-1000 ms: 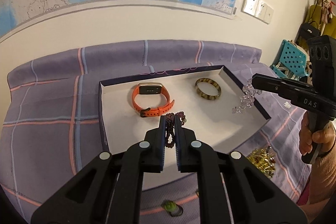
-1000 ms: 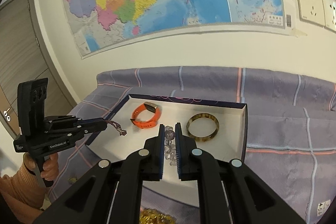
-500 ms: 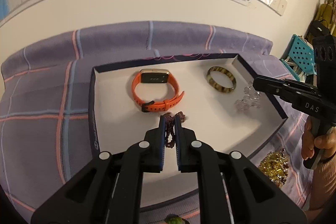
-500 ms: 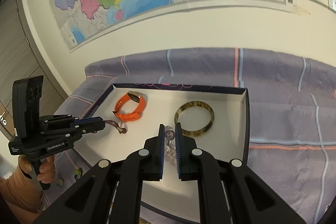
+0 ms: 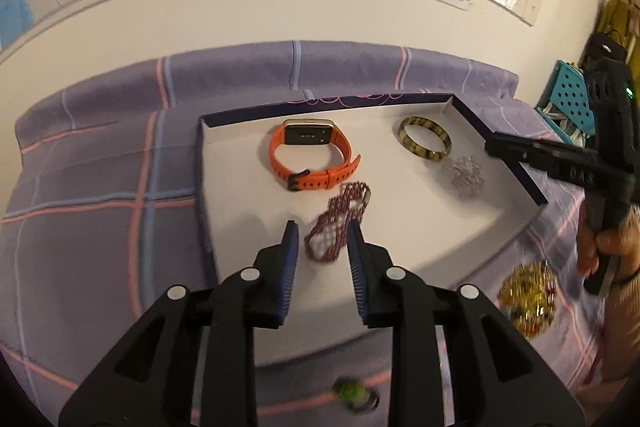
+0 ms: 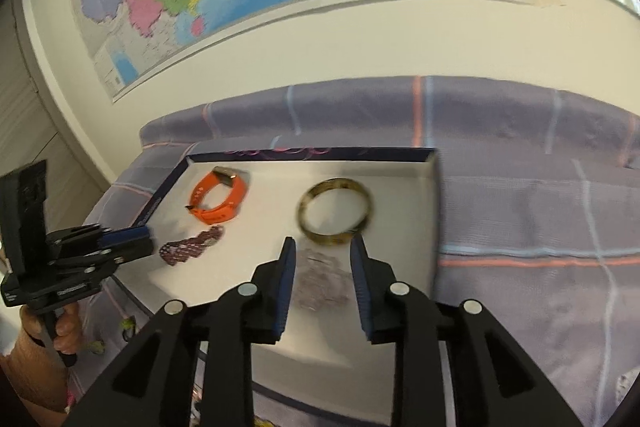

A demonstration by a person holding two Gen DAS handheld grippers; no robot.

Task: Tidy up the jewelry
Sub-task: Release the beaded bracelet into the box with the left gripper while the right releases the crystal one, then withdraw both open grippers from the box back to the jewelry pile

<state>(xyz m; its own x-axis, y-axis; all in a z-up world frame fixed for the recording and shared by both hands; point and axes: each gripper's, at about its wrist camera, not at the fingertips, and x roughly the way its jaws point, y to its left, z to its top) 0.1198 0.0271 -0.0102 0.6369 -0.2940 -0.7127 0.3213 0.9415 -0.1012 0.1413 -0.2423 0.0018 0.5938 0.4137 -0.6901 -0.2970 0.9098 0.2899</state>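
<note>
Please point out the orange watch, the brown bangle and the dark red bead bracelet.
orange watch [image 5: 313, 155]: left wrist view, on its strap.
brown bangle [image 5: 425, 143]: left wrist view, on its rim.
dark red bead bracelet [image 5: 338, 223]: left wrist view, on its beads.

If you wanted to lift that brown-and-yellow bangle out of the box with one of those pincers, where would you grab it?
Probably by the near rim of the bangle, coming down from above with one finger inside the ring and one outside. It lies flat on the floor of the box, so its band is thin there and the open centre leaves room for a finger. The clear bead bracelet lies close in front.
</note>
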